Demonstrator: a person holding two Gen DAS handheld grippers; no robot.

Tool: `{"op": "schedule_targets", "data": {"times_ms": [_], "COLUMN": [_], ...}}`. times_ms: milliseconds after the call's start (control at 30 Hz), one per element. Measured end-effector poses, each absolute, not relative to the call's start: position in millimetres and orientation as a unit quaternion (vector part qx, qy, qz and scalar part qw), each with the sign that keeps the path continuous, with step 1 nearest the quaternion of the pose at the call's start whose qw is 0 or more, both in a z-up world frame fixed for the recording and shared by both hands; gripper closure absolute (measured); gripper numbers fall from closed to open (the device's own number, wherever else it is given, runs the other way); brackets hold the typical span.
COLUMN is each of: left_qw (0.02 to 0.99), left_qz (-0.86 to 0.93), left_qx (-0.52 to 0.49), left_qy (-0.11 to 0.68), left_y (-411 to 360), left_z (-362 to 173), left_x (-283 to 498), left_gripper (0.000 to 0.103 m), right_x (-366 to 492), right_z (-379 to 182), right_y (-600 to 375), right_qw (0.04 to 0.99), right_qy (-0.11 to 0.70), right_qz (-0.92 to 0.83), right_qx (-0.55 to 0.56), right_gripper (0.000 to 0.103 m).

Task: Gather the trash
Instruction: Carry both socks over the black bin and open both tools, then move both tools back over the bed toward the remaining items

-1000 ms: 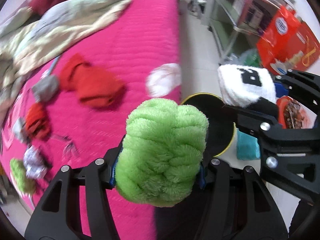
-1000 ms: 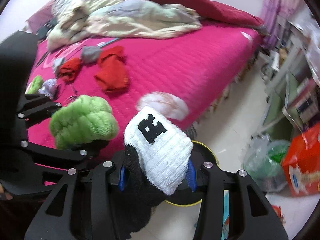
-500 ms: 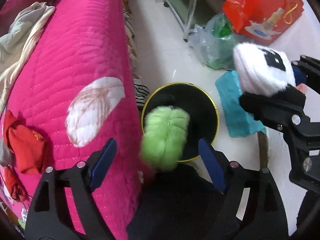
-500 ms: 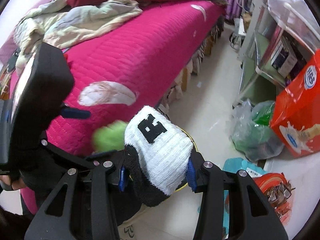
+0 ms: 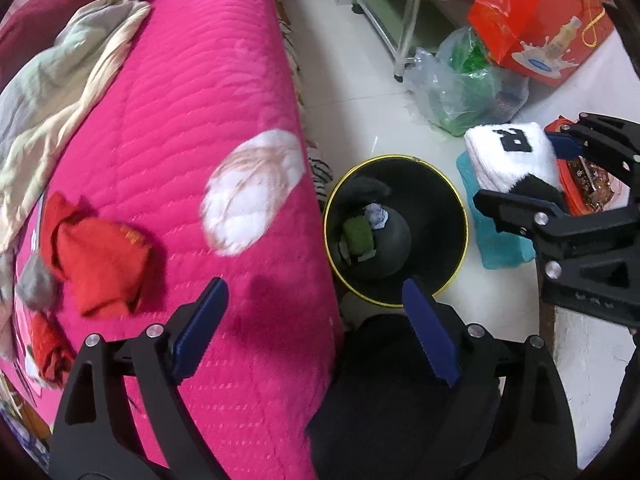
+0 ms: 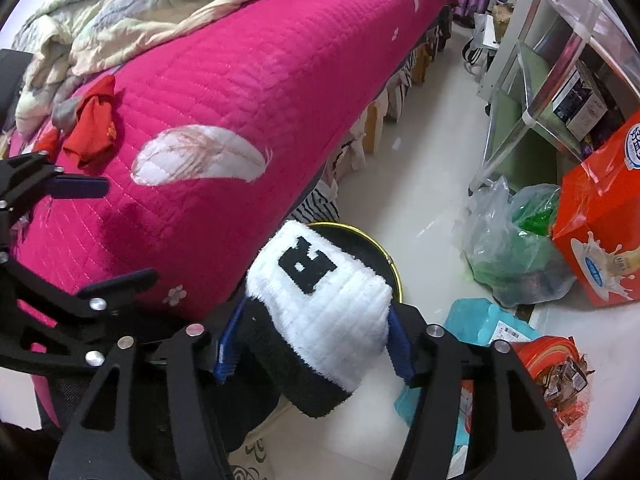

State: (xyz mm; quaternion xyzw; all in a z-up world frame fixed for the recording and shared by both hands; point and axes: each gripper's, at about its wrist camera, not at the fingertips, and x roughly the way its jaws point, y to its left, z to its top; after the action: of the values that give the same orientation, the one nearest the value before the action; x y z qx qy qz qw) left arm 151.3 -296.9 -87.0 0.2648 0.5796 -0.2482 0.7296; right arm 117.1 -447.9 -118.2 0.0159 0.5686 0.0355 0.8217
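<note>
A: While the left gripper (image 5: 316,308) hangs wide open with nothing between its blue pads, look down past it: the bin (image 5: 460,204) sits on the floor at about twelve o'clock, hard against the bed (image 5: 180,120).

B: And there's a green wad (image 5: 359,231) lying in the bottom of it, next to a pale scrap. What's the right doing?

A: The right gripper (image 6: 312,344) is clamped on the sock (image 6: 320,304), a white one with a black cuff and a black "R" patch. The sock's long axis runs up and away from the jaws, white end forward, black end drooping back at six.

B: So where's the bin from that hand?

A: From the right wrist view its yellow rim peeks out just behind the sock at about one o'clock, close and below. From the left view the sock sits at three o'clock of the bin, off the rim, not over the mouth.

B: Right hand's the one that matters, then.

A: I'd say so: it needs to slide toward the bed until the sock is above the opening, then let go. Release early and it lands on the teal packet (image 5: 500,240).
</note>
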Motion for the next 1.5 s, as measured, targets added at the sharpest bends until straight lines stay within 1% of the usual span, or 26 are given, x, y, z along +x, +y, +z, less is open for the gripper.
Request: {"op": "schedule_targets", "data": {"times_ms": [100,133,200,233,533,800,1100,1500], "left_qw": [0.734,0.735,0.736,0.737,0.753,0.772,0.799,0.819], "left_qz": [-0.238,-0.237,-0.237,-0.235,-0.224,-0.185,-0.126,-0.076], "left_qx": [0.262,0.259,0.253,0.251,0.220,0.194,0.156,0.124], "left_qy": [0.579,0.580,0.581,0.582,0.578,0.576,0.567,0.555], "left_y": [-291.6,-286.2,-280.2,-277.1,-245.1,-212.9,-152.9,-86.1], "left_z": [-85.8,-83.1,-80.8,-79.7,-58.2,-43.2,-23.0,-4.5], "left_x": [145.7,144.5,142.6,141.3,132.8,129.1,125.7,112.7], "left_gripper": [0.016,0.016,0.016,0.016,0.016,0.016,0.016,0.016], "right_x": [119.6,119.7,120.1,120.5,115.3,113.8,116.3,120.4], "right_z": [-119.3,-119.1,-117.7,-117.2,-96.1,-76.9,-54.9,-47.1], "right_y": [-444.2,-443.2,-441.4,-441.5,-423.9,-375.6,-320.8,-244.7], "right_qw": [0.820,0.819,0.821,0.821,0.831,0.842,0.853,0.848], "right_qy": [0.571,0.572,0.570,0.570,0.555,0.536,0.511,0.505], "right_qz": [0.031,0.028,0.020,0.019,0.025,0.058,0.088,0.139], "right_qx": [0.012,0.010,0.004,0.005,-0.001,-0.030,-0.052,-0.087], "right_gripper": [0.041,0.034,0.029,0.029,0.029,0.029,0.029,0.029]}}
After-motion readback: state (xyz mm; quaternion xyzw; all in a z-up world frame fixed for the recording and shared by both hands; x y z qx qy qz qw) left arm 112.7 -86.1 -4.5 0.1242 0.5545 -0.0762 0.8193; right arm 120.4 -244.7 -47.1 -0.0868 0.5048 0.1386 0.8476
